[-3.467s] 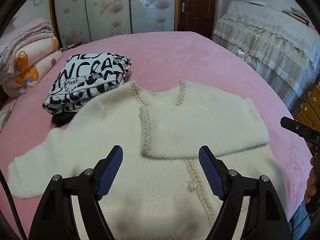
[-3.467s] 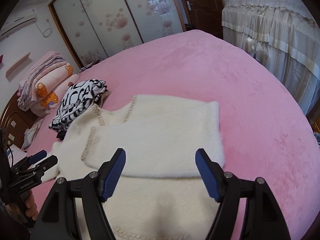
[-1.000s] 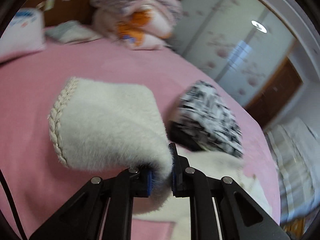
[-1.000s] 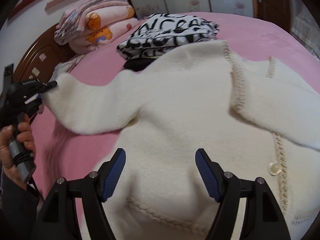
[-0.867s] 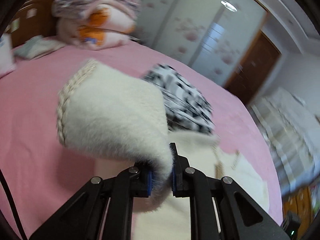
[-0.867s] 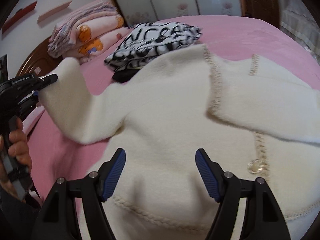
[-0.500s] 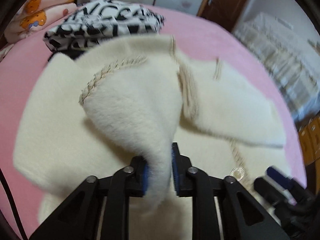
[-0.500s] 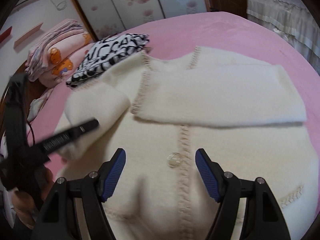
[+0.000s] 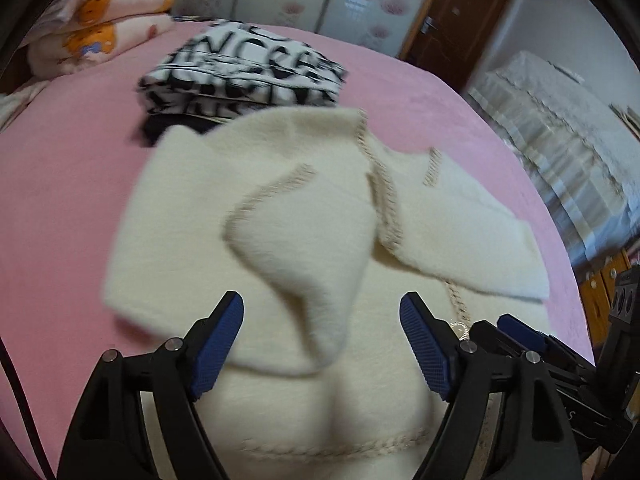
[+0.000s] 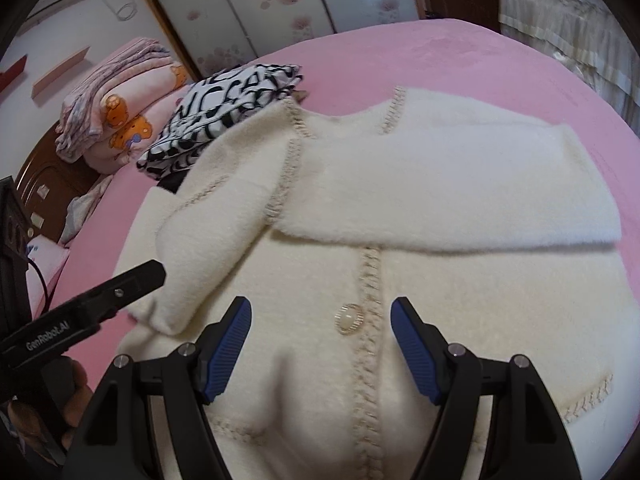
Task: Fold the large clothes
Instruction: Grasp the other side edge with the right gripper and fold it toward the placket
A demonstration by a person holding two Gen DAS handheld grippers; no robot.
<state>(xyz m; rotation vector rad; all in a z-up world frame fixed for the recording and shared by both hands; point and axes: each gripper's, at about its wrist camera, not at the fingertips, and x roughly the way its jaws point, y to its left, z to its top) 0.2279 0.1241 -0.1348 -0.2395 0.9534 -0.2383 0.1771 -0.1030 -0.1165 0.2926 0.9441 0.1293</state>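
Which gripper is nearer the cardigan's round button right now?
Right. The right gripper hovers open with the button just beyond its fingertips. The left gripper, jaws opening over the folded-in sleeve, sits off to the button's left.

Cream fuzzy cardigan (image 10: 400, 264) flat on bed, both sleeves folded in.

A pink bed cover (image 10: 460, 48) fills the scene. A folded black-and-white printed garment (image 10: 224, 108) lies near stacked pink bear-print blankets (image 10: 120, 112). Behind stand floral sliding wardrobe doors (image 10: 280, 0) and a brown door (image 9: 452, 20).
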